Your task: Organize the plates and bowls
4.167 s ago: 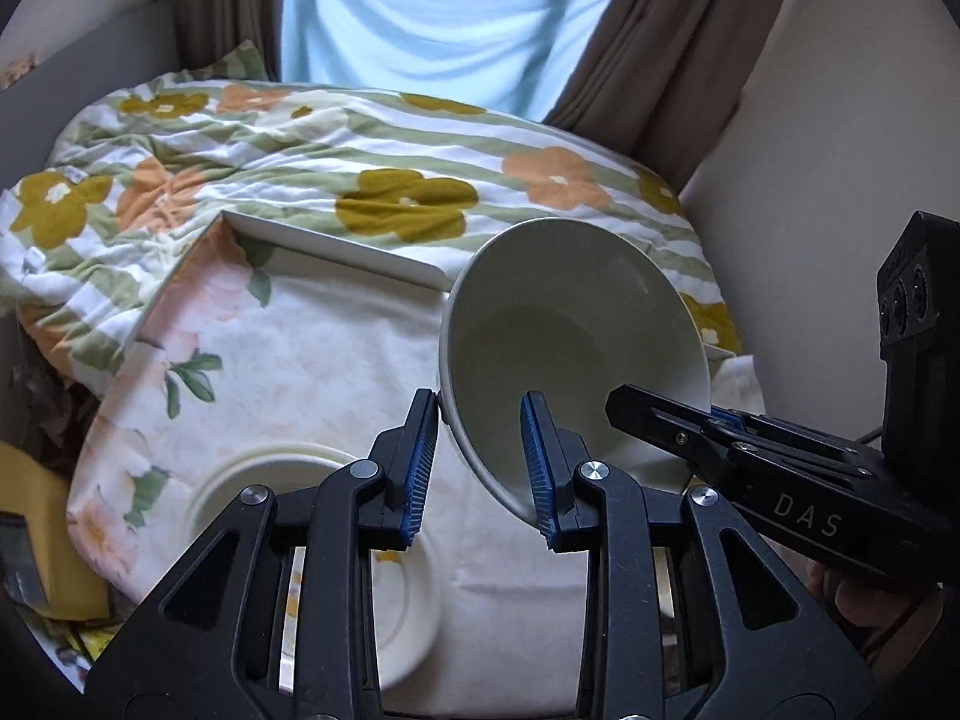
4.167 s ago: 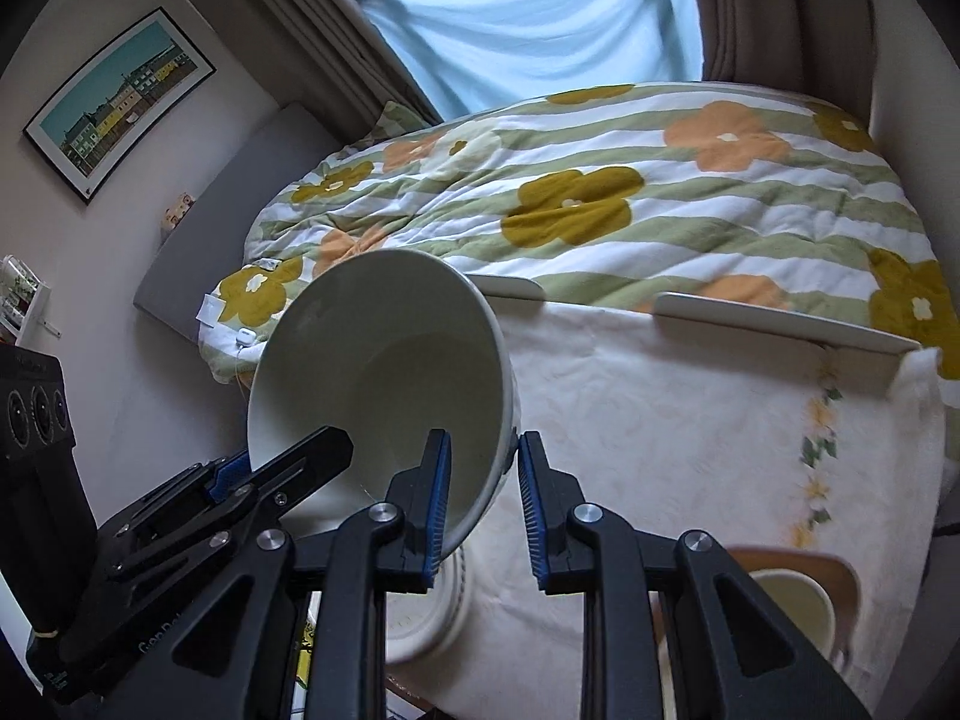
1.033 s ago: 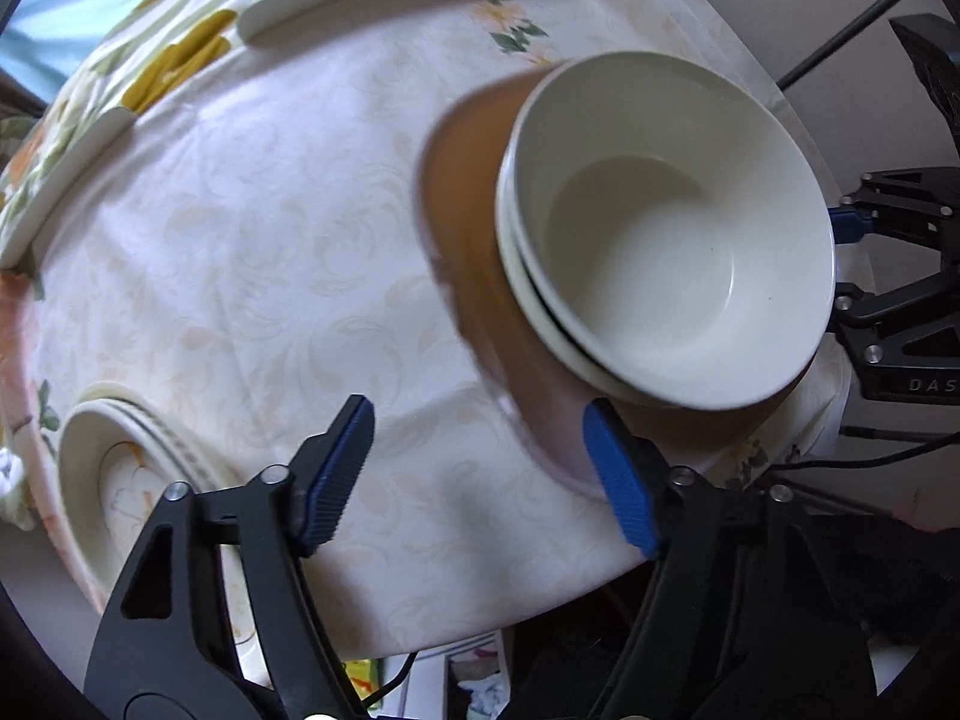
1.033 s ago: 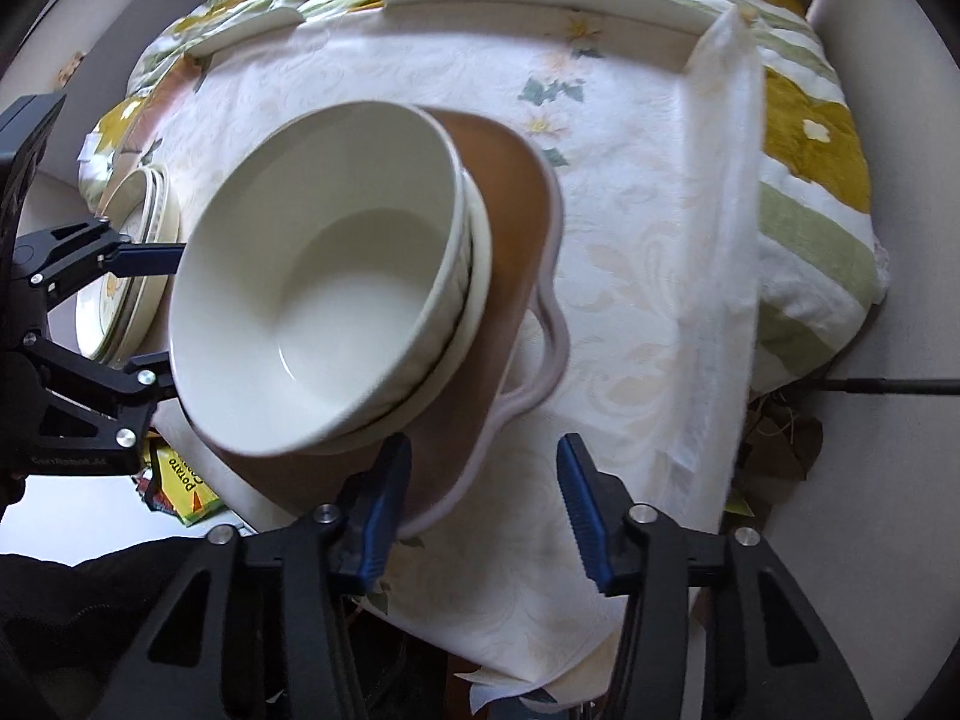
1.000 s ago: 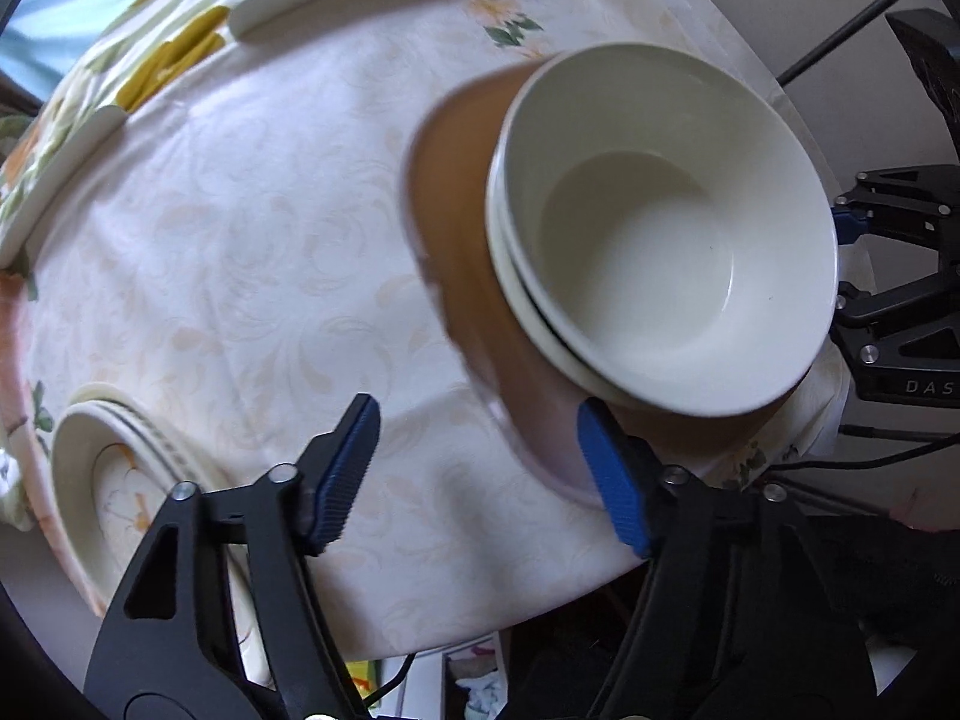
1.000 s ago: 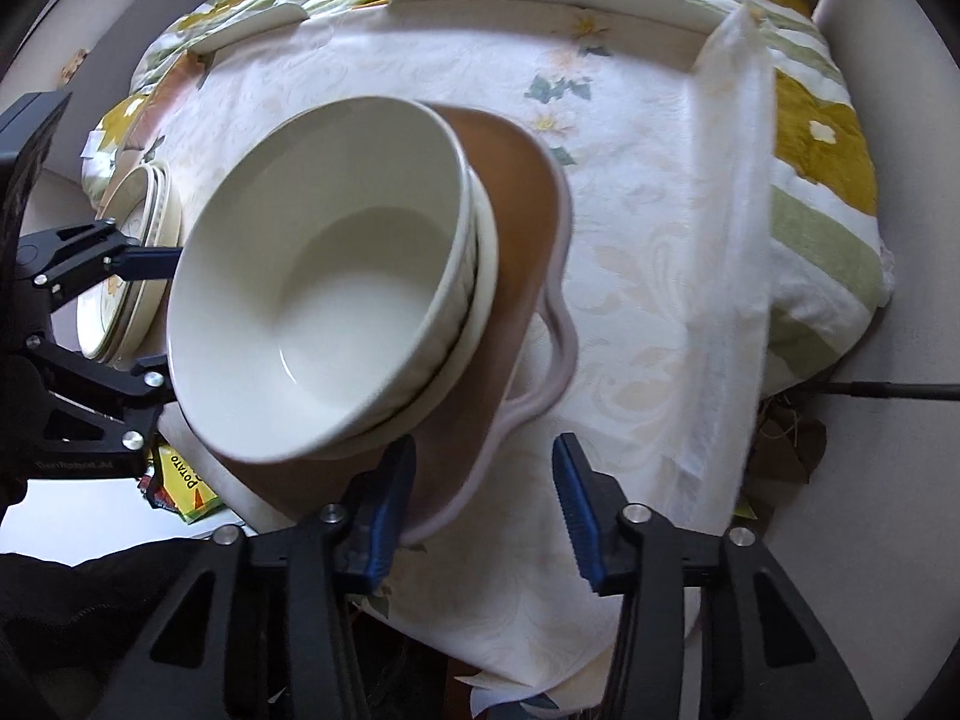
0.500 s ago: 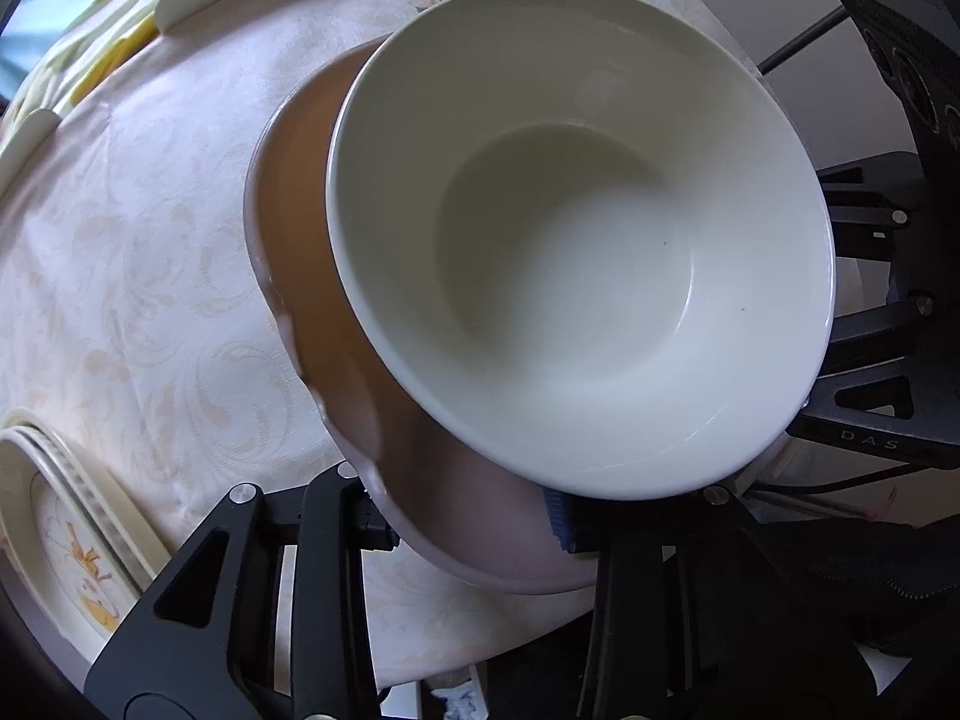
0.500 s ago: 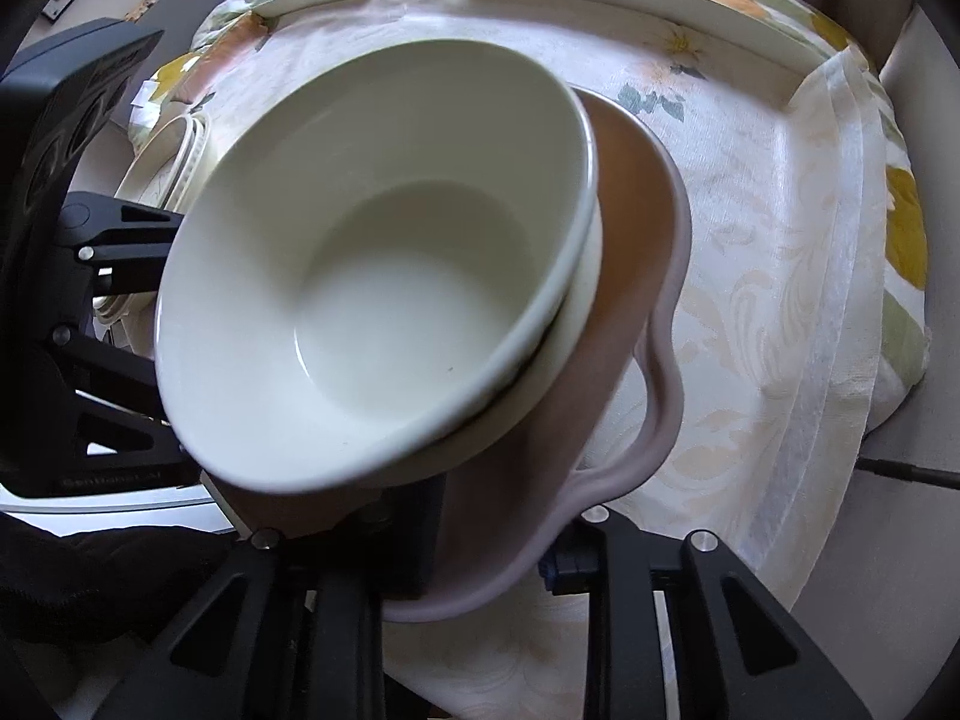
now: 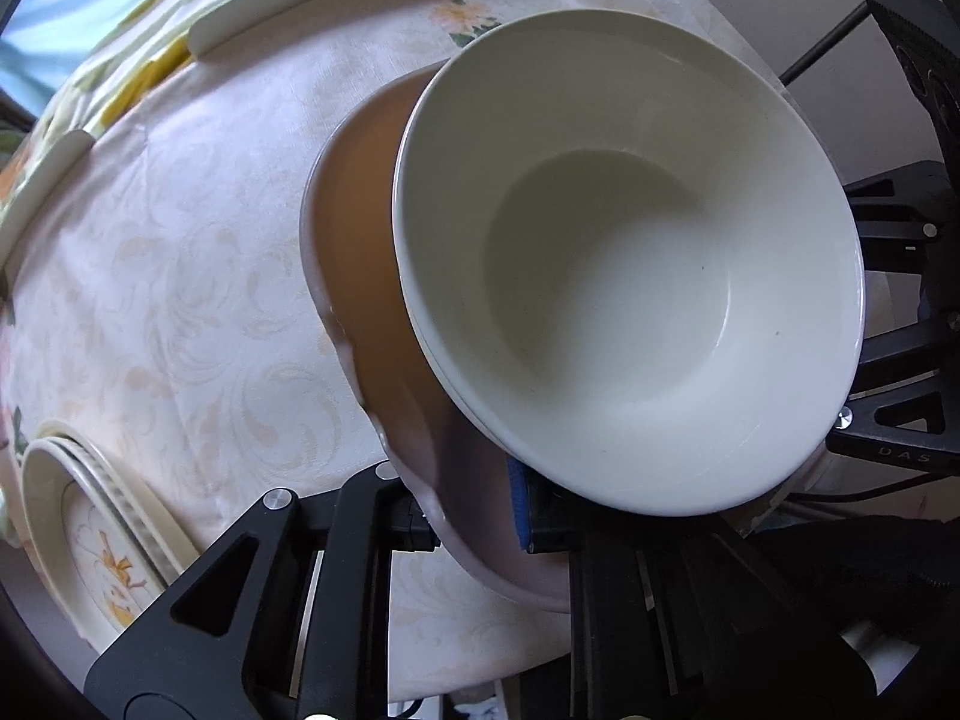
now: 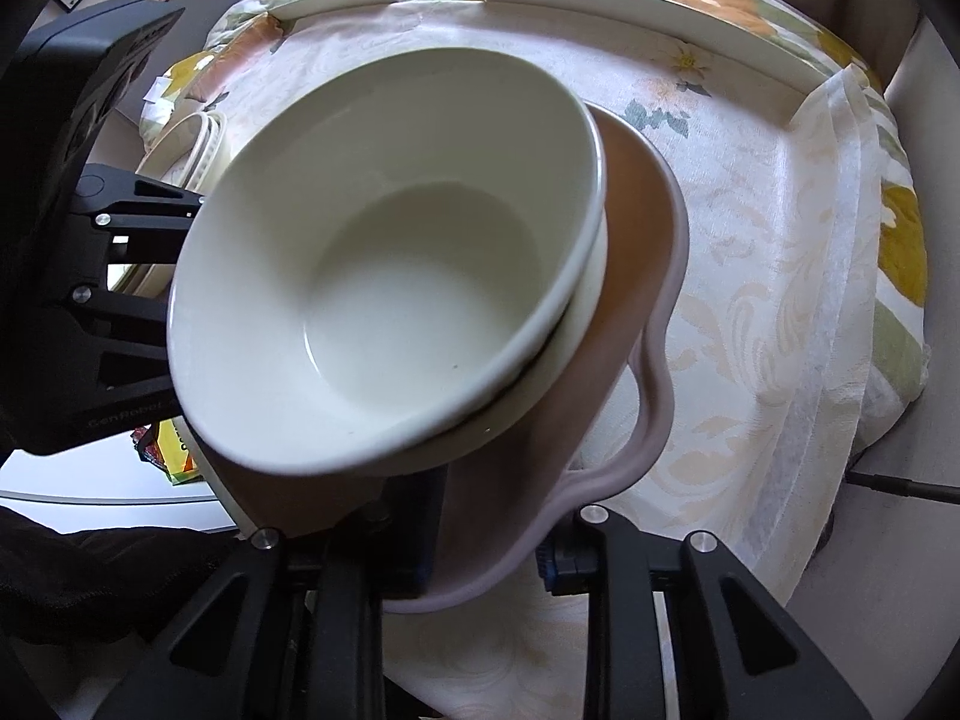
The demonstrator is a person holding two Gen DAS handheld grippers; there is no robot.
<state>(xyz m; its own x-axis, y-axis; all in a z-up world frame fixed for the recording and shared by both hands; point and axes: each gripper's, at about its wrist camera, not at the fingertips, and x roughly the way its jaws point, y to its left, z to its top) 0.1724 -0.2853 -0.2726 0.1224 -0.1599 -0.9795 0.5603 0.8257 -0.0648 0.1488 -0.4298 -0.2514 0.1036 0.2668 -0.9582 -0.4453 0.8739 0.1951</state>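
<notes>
The other tool's arm reads "DAS" at 3 o'clock in the left view and "GenRobot" at 9 o'clock in the right view. The left gripper [image 9: 474, 516] pinches the brown tray's [image 9: 372, 252] rim. The right gripper [image 10: 492, 534] pinches the same tray, which holds two stacked white bowls [image 10: 384, 252] at the middle.

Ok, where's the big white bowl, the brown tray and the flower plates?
big white bowl [image 9: 606, 276], left wrist view, inside bottom.
brown tray [image 10: 630, 228], right wrist view, bare inner surface.
flower plates [image 9: 96, 546], left wrist view, painted centre.
</notes>
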